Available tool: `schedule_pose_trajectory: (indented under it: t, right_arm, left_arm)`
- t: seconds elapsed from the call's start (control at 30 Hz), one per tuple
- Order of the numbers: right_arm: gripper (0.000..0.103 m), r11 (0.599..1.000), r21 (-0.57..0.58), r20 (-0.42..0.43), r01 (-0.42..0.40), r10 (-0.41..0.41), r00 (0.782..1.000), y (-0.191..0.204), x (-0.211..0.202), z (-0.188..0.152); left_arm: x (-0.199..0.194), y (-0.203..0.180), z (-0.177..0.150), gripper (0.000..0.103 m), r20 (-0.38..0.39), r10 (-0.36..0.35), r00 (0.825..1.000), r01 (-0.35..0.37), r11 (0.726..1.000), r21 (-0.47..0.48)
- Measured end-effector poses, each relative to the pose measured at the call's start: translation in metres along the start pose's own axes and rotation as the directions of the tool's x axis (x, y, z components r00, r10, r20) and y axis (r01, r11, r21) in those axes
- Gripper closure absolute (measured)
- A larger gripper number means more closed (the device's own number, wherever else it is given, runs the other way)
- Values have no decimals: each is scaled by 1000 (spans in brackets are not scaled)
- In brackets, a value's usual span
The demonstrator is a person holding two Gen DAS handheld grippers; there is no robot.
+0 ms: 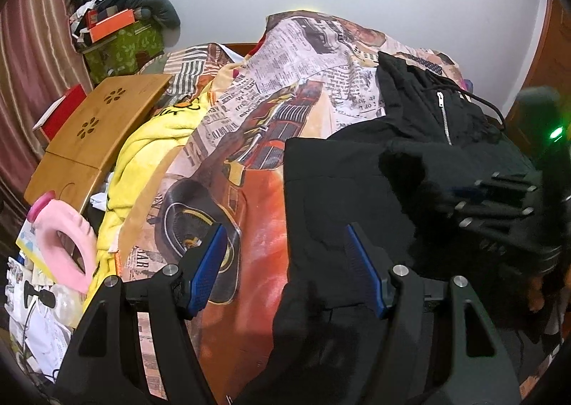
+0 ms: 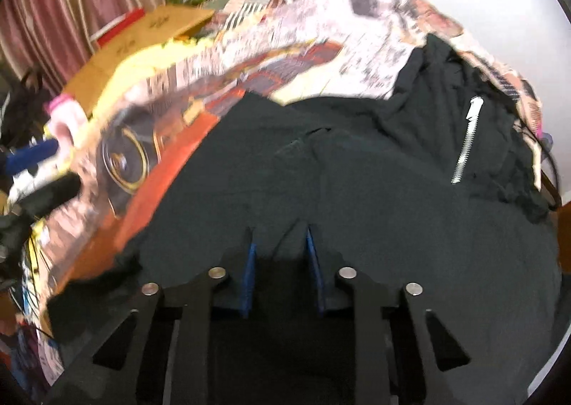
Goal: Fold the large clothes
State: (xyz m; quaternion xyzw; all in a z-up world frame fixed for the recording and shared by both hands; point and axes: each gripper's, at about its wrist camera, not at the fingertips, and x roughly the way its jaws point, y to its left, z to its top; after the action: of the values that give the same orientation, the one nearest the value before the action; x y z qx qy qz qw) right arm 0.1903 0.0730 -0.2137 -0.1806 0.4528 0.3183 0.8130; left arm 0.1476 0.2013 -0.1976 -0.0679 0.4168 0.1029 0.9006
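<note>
Two tongs are mine: my left tongs (image 1: 287, 262) stand wide apart over the black jacket's (image 1: 342, 190) edge; my right tongs (image 2: 280, 251), at three o'clock, pinch its cloth.

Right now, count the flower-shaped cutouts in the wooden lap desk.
2: one near the wooden lap desk's far end, one nearer its middle. Others may be hidden.
</note>
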Motion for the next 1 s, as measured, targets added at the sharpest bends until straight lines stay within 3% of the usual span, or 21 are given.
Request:
schedule_pose_trajectory:
  t: [0.17, 0.53, 0.67, 1.0]
  right_arm:
    - [83, 999, 51, 122, 0, -6, 993, -17, -45, 1]
    - [84, 966, 257, 362, -25, -72, 929, -99, -155, -14]
    - [84, 950, 312, 368, -34, -88, 925, -117, -161, -31]
    - [85, 885, 465, 227, 13, -134, 965, -162, -128, -92]
  left_arm:
    - [-4, -12, 3, 36, 11, 1, 1000, -2, 1000, 25]
    - [-8, -49, 9, 36, 28, -11, 1000, 8, 996, 84]
    - [-8, -61, 10, 36, 28, -17, 999, 14, 995, 101]
    - [-6, -86, 9, 36, 13, -23, 1000, 21, 988, 151]
